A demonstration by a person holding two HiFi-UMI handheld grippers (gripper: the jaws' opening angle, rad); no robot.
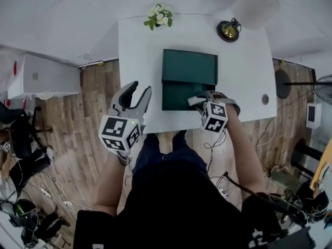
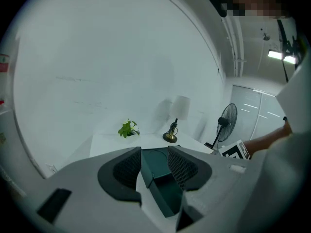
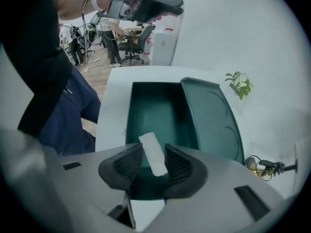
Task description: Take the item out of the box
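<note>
Reaching into open green box [image 3: 160, 106] with right gripper [image 3: 153, 145], jaws standing apart astride white item [image 3: 154, 159] lying on box floor, near right; pads not pressing it yet. Left gripper [image 2: 154, 149] hovering at table's [image 1: 244, 71] near left edge, jaws apart, empty. Next move is calling for lowering, closing on item, lifting clear of box wall.

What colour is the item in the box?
White: the item lies in the dark green box; right gripper view shows it best.
</note>
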